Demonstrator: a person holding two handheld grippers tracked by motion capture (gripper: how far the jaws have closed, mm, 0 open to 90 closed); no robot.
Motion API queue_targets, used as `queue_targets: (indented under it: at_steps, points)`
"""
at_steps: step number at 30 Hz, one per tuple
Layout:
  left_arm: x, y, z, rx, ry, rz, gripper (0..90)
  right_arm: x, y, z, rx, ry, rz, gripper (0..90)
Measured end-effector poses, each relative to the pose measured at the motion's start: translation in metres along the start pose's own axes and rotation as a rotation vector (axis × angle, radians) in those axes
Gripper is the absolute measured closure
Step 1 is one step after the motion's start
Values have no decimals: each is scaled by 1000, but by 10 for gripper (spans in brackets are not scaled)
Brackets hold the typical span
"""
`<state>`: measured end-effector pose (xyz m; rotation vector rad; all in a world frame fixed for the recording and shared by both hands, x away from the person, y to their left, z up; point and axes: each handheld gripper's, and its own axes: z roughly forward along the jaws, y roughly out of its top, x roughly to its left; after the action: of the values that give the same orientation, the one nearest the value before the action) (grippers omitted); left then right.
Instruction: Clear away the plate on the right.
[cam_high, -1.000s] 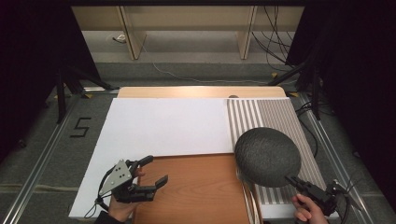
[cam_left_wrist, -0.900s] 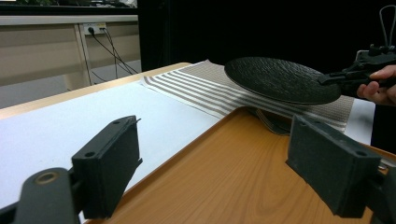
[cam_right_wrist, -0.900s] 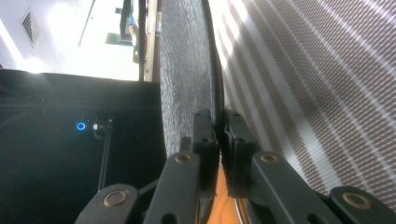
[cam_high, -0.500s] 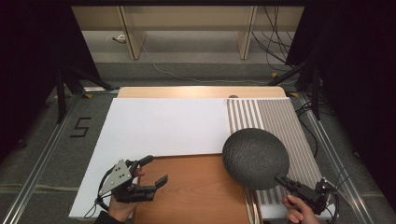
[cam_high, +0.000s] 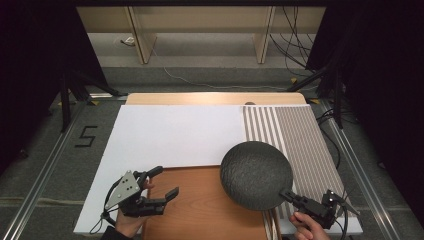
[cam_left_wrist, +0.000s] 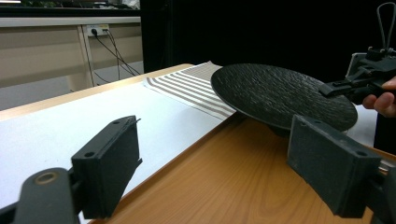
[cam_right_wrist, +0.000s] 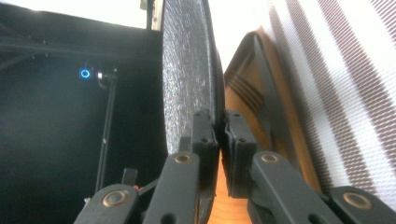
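Note:
A round dark rough-surfaced plate (cam_high: 256, 174) hangs a little above the table, half over the striped mat (cam_high: 300, 140) and half over the wooden board (cam_high: 200, 210). My right gripper (cam_high: 289, 195) is shut on the plate's near rim, held by a hand at the bottom right. In the right gripper view the two jaws pinch the plate's (cam_right_wrist: 187, 70) edge at my right gripper (cam_right_wrist: 218, 130). My left gripper (cam_high: 162, 182) stands open over the board's left part with nothing between its jaws. From the left gripper view the plate (cam_left_wrist: 280, 95) floats beyond my left gripper (cam_left_wrist: 215, 154).
A white sheet (cam_high: 175, 132) covers the table's left and middle. The striped mat lies along the right side. Beyond the table's far edge are wooden shelf legs (cam_high: 137, 35) and cables on the floor. A number 5 (cam_high: 86, 136) is marked on the floor at left.
The right gripper has carried the plate leftward, from over the striped mat to partly over the wooden board. The left gripper has stayed where it was.

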<state>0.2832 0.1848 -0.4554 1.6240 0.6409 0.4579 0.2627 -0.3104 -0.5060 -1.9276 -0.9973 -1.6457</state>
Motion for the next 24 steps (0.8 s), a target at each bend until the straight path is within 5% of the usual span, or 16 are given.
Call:
queue_targets:
  at_steps: [24]
  points:
    - [1, 1, -3, -16, 15, -4, 167, 4, -38, 40, 201, -14, -33, 847]
